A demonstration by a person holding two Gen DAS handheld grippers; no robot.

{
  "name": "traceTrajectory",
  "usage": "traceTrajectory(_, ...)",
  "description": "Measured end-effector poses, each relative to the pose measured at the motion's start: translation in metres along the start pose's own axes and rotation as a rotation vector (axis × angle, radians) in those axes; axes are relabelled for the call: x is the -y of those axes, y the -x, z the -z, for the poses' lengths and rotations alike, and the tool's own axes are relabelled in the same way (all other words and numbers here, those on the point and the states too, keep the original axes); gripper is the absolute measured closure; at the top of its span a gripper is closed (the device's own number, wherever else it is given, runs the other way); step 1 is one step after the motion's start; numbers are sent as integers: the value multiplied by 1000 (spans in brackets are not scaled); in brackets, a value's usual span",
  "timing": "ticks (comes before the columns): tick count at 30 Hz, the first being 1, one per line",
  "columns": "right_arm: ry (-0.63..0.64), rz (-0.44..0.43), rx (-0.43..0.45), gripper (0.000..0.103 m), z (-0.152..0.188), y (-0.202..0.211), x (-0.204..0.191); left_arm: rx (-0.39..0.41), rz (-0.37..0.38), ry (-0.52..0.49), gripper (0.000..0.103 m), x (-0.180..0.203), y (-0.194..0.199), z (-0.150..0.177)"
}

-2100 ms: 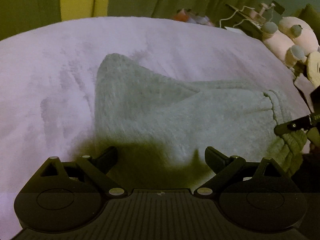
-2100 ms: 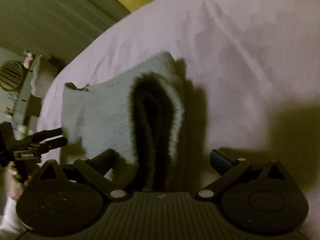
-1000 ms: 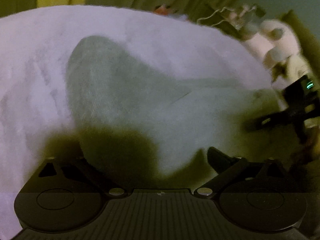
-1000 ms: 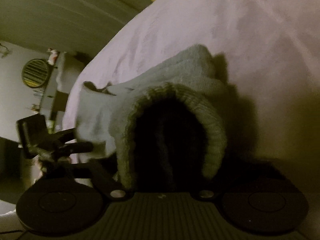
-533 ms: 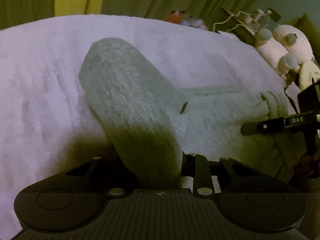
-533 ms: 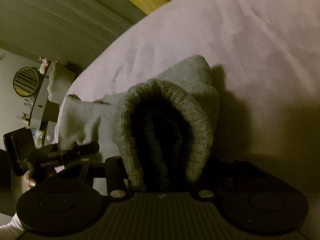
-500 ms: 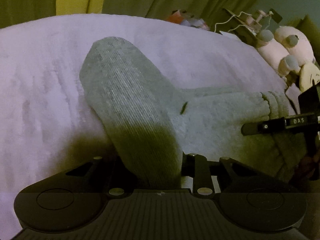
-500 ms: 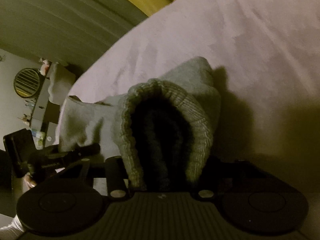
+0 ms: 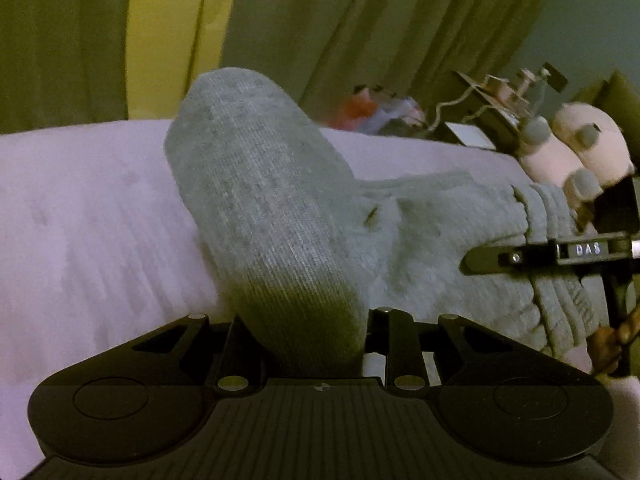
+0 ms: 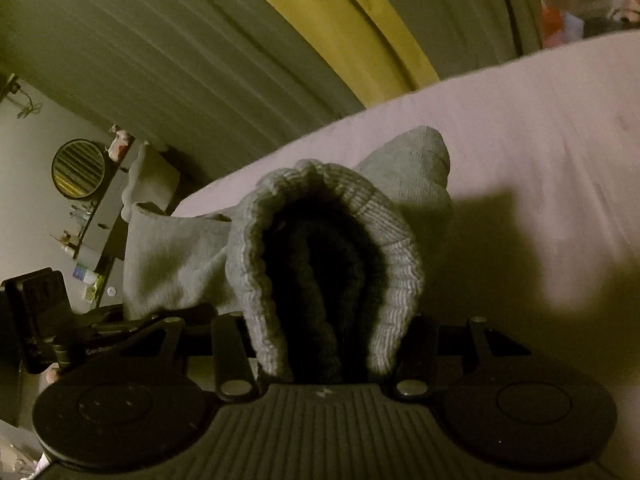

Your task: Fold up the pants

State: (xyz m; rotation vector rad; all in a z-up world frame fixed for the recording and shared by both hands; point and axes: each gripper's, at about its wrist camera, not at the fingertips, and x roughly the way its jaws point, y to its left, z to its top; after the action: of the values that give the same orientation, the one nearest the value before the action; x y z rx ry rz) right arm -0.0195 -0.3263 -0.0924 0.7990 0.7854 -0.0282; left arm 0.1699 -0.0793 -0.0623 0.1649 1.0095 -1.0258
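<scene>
The grey knit pants [image 9: 256,208] lie on a pale lilac bed cover [image 9: 80,216]. My left gripper [image 9: 306,344] is shut on one edge of the pants, and the fabric rises in a hump straight ahead of it. My right gripper [image 10: 320,360] is shut on the ribbed waistband [image 10: 256,264], which gapes open as a dark mouth in front of the camera. The right gripper also shows in the left wrist view [image 9: 532,258], at the far right by the waistband [image 9: 560,280]. The left gripper also shows in the right wrist view [image 10: 80,344], at the lower left.
Pink plush toys [image 9: 576,152] and a cluttered stand [image 9: 504,96] sit beyond the bed's right side. Green and yellow curtains [image 9: 168,40] hang behind the bed. A round fan [image 10: 78,168] and a shelf stand at the left in the right wrist view.
Both grippers have closed on the pants, left on the edge and right on the waistband, and lifted the fabric off the bed cover. The cameras now tilt up toward the curtains.
</scene>
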Motion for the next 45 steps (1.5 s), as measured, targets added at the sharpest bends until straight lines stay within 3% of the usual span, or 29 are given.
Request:
traceTrajectory(6,-44,22,-23,55,-26,-39,25,-71,-66,72,70,-36,-56,-9)
traceTrajectory(8,-37,68,-48,52,-31,-55,38,-105,-111,99,50,-49,-77,-4)
traceTrajectory(9,-23,101,-70,45,-33,-64,44,-109,-127,118,36,-55,-81,-2)
traceTrajectory(10,-11,138,-97,40,-33,-69,50,-106,-129,143,33,-61,-82,-1)
traceTrajectory(12,-16,217,-109,19,-34,-72,58,-90,-102,185,32,-71,-73,1)
traceTrajectory(14,-25,277,-89,13,-35,-60,63,-71,-132,189,29,-77,-57,4)
traceTrajectory(18,60,391,-6,7,-24,-22,43,13,-293,118,29,-64,-18,13)
traceTrajectory(21,102,421,81,7,-16,6,16,65,-325,9,27,-28,9,23)
traceTrajectory(25,114,312,165,7,4,37,-21,104,-279,-120,15,33,17,42)
traceTrajectory(27,129,237,162,7,16,38,-38,80,-273,-171,14,56,8,56)
traceTrajectory(29,143,173,111,7,29,31,-43,32,-268,-151,14,65,-9,71)
traceTrajectory(31,144,190,47,14,42,16,-45,-66,-244,-77,14,61,-28,84)
traceTrajectory(33,134,269,-8,37,49,0,-34,-127,-269,-12,14,53,-47,96)
traceTrajectory(35,55,335,-55,47,52,-11,-14,-101,-289,-16,14,55,-51,102)
traceTrajectory(38,-11,319,-51,47,49,-2,-9,-106,-327,8,11,60,-51,98)
traceTrajectory(41,-25,346,-51,33,47,10,-19,-127,-362,39,7,58,-54,99)
traceTrajectory(42,-32,353,-62,11,50,14,-22,-131,-383,29,7,60,-53,101)
traceTrajectory(43,-38,401,-78,4,55,16,-26,-134,-401,19,7,61,-51,104)
traceTrajectory(45,-4,572,-79,4,61,15,-30,-148,-461,-6,7,68,-47,110)
